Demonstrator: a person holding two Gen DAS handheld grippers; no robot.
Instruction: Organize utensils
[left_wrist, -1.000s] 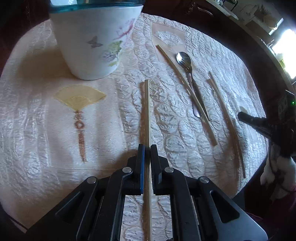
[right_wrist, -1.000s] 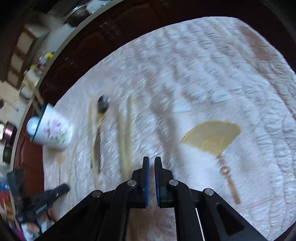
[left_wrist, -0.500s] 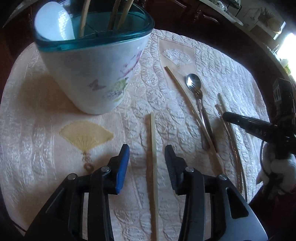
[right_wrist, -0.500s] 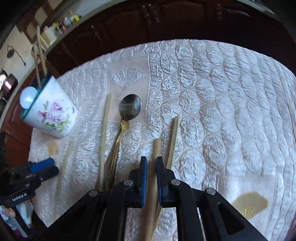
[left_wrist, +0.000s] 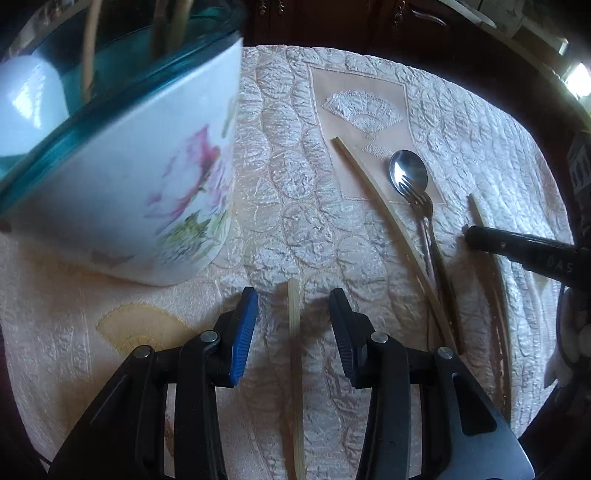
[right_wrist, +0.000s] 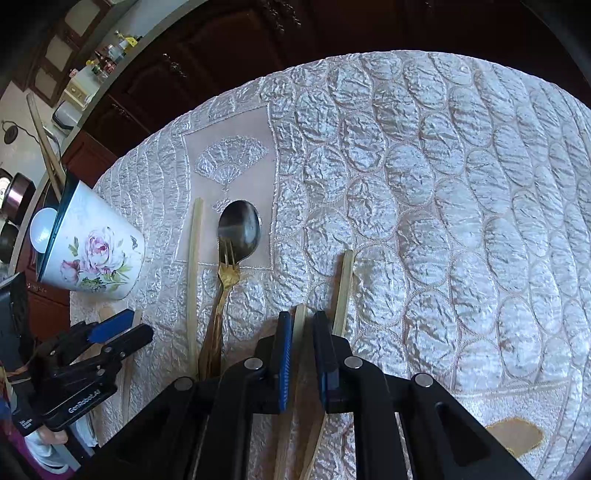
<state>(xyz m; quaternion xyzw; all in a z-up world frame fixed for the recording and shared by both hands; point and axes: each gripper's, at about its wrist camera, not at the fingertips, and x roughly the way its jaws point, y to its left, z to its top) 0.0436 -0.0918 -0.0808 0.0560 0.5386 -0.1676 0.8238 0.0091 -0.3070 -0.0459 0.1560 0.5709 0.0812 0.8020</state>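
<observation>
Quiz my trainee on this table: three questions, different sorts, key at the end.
1. True or false: the fork's tines lie over the spoon's bowl.
2. What colour is the cup's rim? A red, B teal, C yellow.
3. Name the thing lying on the cloth between the cup and the spoon.

Key: 1 true; 2 B; 3 a chopstick.
</observation>
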